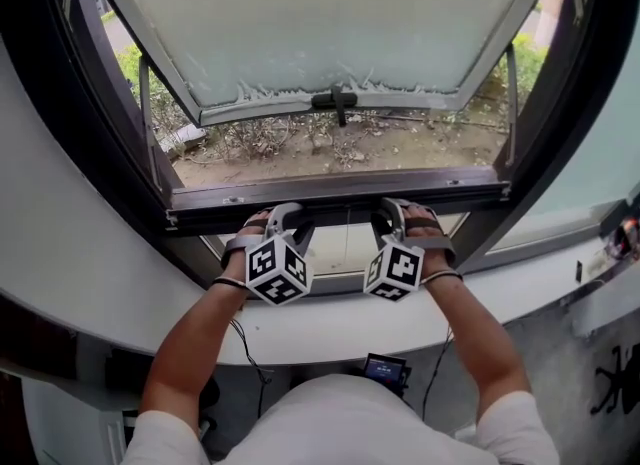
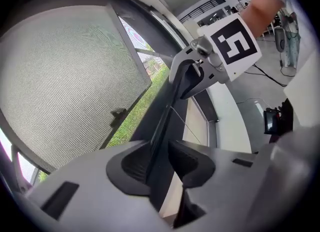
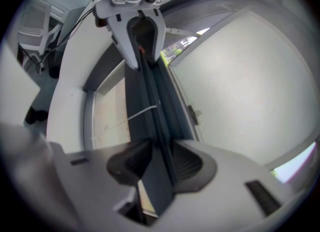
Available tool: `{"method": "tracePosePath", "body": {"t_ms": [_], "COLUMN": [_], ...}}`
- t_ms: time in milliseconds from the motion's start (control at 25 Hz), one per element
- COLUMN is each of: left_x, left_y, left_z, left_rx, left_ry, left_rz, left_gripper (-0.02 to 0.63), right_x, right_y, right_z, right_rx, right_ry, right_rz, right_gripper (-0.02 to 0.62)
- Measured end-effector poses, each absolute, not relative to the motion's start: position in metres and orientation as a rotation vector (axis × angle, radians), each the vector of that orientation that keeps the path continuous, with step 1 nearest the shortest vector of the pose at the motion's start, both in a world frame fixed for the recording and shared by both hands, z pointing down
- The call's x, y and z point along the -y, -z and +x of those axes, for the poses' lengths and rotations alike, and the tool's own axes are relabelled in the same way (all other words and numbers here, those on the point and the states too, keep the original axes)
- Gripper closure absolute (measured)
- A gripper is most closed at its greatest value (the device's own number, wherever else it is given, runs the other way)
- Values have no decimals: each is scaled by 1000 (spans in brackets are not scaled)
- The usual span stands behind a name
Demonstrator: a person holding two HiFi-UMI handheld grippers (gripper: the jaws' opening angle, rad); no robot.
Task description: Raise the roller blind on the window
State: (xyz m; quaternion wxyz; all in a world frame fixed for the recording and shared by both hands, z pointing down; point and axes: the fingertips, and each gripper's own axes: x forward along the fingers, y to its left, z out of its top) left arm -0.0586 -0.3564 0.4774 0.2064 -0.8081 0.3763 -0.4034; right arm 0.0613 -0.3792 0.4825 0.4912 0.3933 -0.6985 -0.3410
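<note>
Head view: across the white sill (image 1: 330,328), the left gripper (image 1: 290,215) and right gripper (image 1: 385,211) clamp the roller blind's dark rail (image 1: 340,215) at the foot of the window frame (image 1: 330,189). Left gripper view: the thin rail (image 2: 167,121) runs between its clenched jaws. Right gripper view: the same pinch on the rail (image 3: 152,106), which looks stiff, light and smooth, best held near its middle with even pull from both sides
</note>
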Motion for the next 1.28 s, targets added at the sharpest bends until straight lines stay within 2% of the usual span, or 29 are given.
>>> {"method": "tracePosePath", "body": {"t_ms": [1280], "left_x": [357], "left_y": [-380], "left_z": [-59], "left_rx": [-1152], "left_ry": [773], "left_rz": [-2462], "left_gripper": [485], "right_x": [383], "right_y": [-392], "right_z": [59], "right_rx": [1764], "right_ry": [958], "right_rz": [1158], "right_gripper": [451]}}
